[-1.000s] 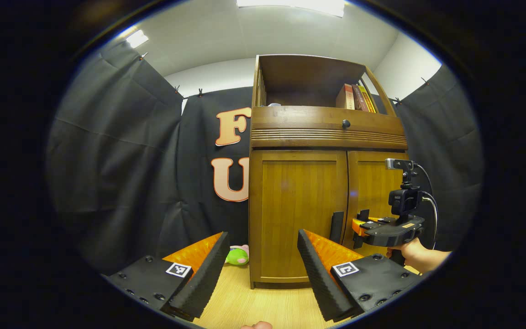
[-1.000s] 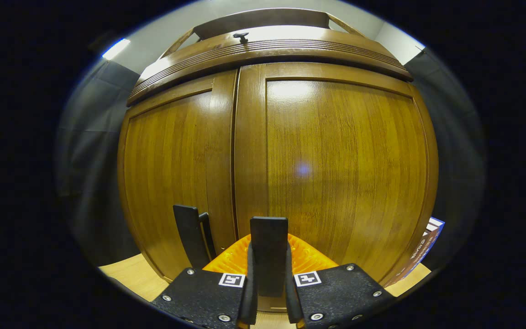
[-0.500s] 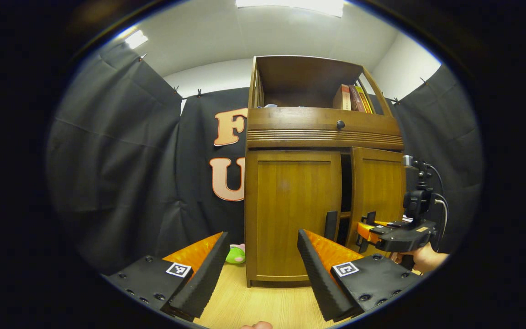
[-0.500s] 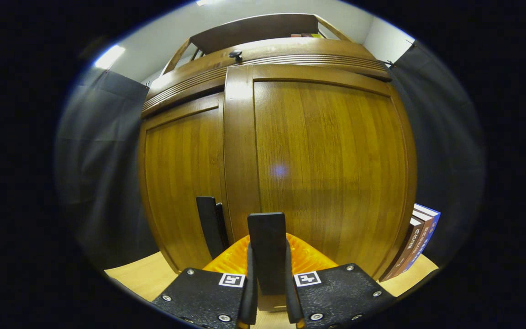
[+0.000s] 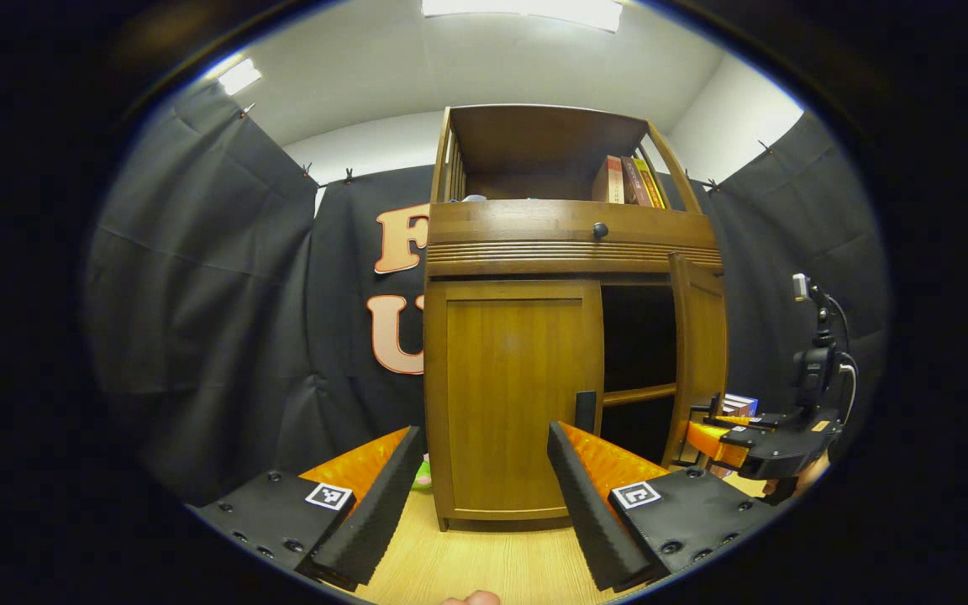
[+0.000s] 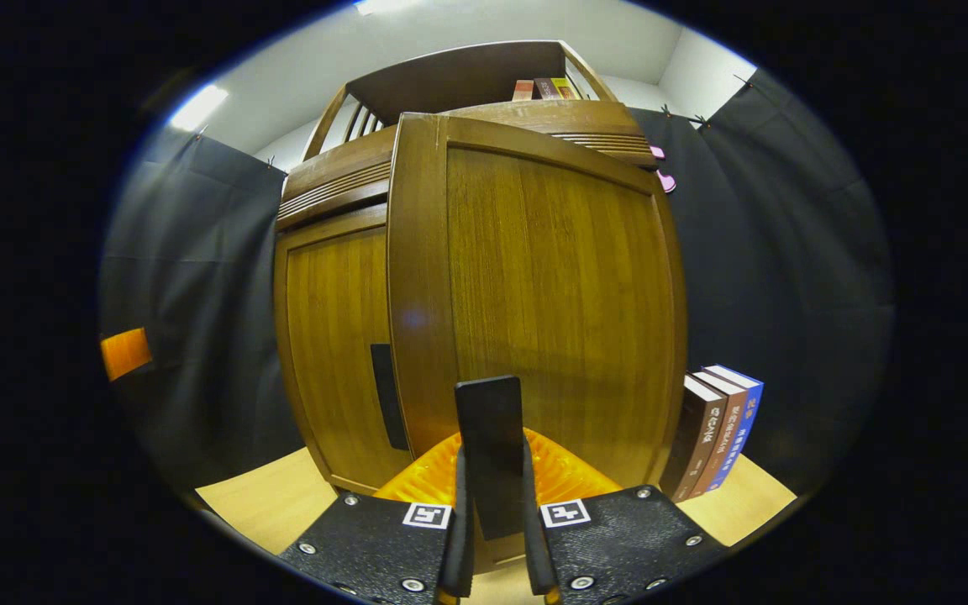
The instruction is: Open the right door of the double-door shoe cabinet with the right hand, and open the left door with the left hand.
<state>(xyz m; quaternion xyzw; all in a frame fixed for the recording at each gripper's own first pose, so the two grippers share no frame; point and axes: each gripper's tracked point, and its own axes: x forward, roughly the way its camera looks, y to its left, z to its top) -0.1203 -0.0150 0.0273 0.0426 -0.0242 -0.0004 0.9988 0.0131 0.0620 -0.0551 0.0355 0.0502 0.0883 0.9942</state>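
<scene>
Shoe cabinet point(image 5: 568, 252) standing upright on the wooden floor point(image 5: 501, 563), long axis vertical, front facing the left gripper view. Right door point(image 5: 700, 353) swung outward on its right-hand hinge edge, its panel turned nearly edge-on in the left gripper view and exposing a dark interior point(image 5: 637, 336) crossed by 1 horizontal shelf point(image 5: 637, 393). Left door point(image 5: 513, 395) flush and closed; its dark vertical handle point(image 5: 586, 412) runs along the inner edge, just beside the opening.

In the right gripper view the right door point(image 6: 534, 294) faces the camera broadside, long axis vertical, with its own dark vertical handle point(image 6: 490, 458) rising at its lower edge. The right gripper point(image 6: 491, 538) has both fingers pressed against the 2 sides of this handle, closed to the handle's width. The left door point(image 6: 333, 344) lies behind and to the left, its handle point(image 6: 383, 395) untouched.

The left gripper point(image 5: 480, 496) is spread wide and holds nothing; it sits low, well short of the cabinet, roughly in line with the left door's lower half. The right gripper point(image 5: 723, 437) appears at the lower right of the left gripper view, at the open door's free edge.

Surroundings: 3 books point(image 6: 719, 428) upright on the floor beside the cabinet's right side; more books point(image 5: 627, 181) on the open top shelf; 1 round knob point(image 5: 600, 228) on the drawer band; a green toy point(image 5: 423, 475) behind the cabinet's left corner. Nothing lies between the left gripper and the left door.
</scene>
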